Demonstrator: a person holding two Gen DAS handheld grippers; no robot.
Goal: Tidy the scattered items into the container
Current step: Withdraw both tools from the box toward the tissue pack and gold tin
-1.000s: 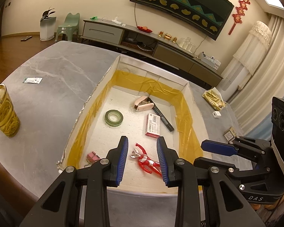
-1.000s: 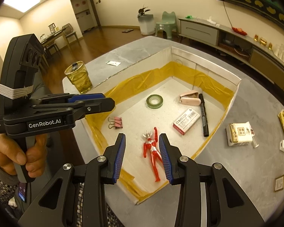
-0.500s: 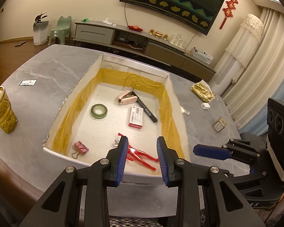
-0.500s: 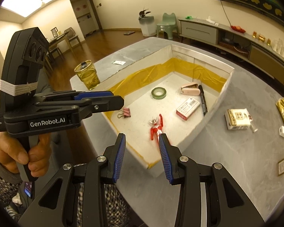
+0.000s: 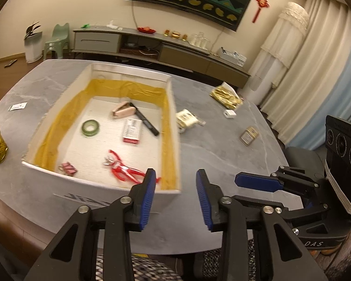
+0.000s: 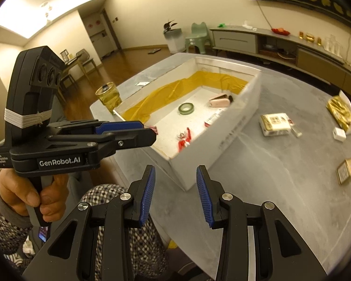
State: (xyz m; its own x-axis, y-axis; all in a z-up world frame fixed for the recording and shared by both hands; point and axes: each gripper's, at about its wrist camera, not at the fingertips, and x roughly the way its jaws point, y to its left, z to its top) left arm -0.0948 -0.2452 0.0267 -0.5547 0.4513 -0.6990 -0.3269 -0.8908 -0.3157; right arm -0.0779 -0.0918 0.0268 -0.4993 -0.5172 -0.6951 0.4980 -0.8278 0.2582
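**Light packet waiting beside the box**

The small white packet [image 6: 275, 124] is lying on the tabletop [image 6: 280, 187] beside the container [image 6: 243, 119], probably light and crushable; gripping its sides looks best. Both grippers, left [image 5: 175, 196] and right [image 6: 175, 195], are hanging empty, fingers wide

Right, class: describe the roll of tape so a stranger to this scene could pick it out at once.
Find the white box lined with yellow film on the grey table. On its floor, left of the red-and-white carton, lies the roll of tape. It is the only ring there: flat, green, with an open centre.
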